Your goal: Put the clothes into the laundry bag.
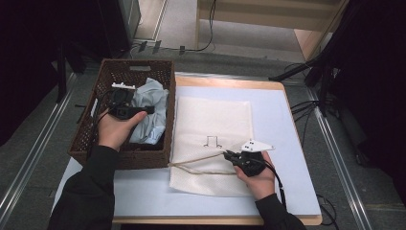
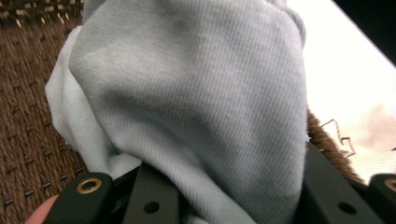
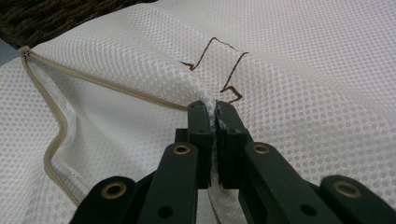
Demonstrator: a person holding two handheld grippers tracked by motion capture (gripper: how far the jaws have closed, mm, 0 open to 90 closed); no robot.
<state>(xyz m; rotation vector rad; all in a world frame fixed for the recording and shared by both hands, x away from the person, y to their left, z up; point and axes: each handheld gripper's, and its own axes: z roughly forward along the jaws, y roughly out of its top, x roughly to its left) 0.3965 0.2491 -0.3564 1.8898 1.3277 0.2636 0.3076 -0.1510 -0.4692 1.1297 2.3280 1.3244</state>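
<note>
High view — the left gripper (image 1: 143, 109) is clamped on a pale blue cloth (image 1: 152, 98) in the basket (image 1: 91, 122), jaws biting a fat fold so it comes up in one bunch. Over on the mat (image 1: 282, 124), the right gripper (image 1: 227, 155) is pinched tight on the mesh bag (image 1: 215, 120) right by its zip (image 1: 196, 159) — apparently lifting the top layer so the mouth gapes toward the basket. Looks set for the cloth to go inside.
</note>
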